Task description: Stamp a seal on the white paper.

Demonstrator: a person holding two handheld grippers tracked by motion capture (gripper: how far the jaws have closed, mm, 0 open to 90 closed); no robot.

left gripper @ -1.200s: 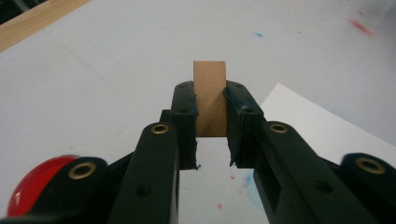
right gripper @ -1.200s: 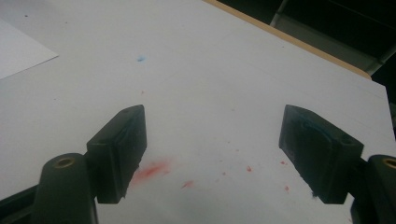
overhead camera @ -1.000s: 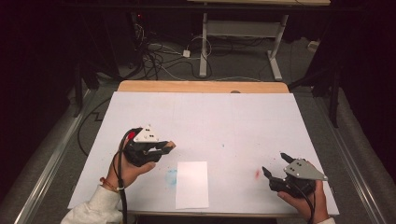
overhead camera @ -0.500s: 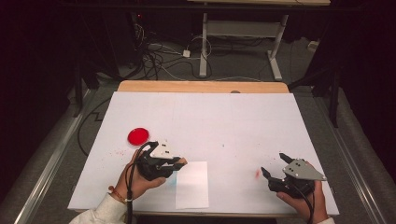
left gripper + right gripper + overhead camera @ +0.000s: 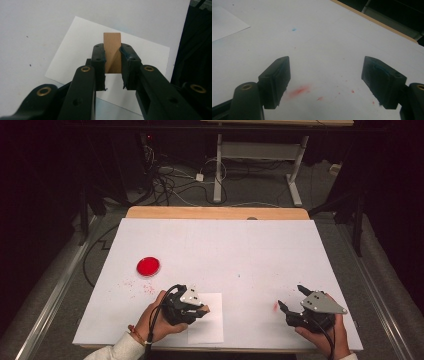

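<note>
L hand-held gripper point(image 5: 192, 306) clamped on wood block point(image 5: 112, 52), held just above paper sheet point(image 5: 212, 330) near bench point(image 5: 220, 245) front edge. Block's long axis in line w/ jaws, sticking out past tips, tilted over sheet. Sheet directly under block, so next move prob. straight down. R hand-held gripper point(image 5: 295, 301) jaws wide apart, idle, well apart to the right. Red disc point(image 5: 148, 266) back-left, not in play.

The left tongs point(image 5: 200, 309) carried the wooden block point(image 5: 112, 52) onto the paper sheet point(image 5: 212, 332).
</note>
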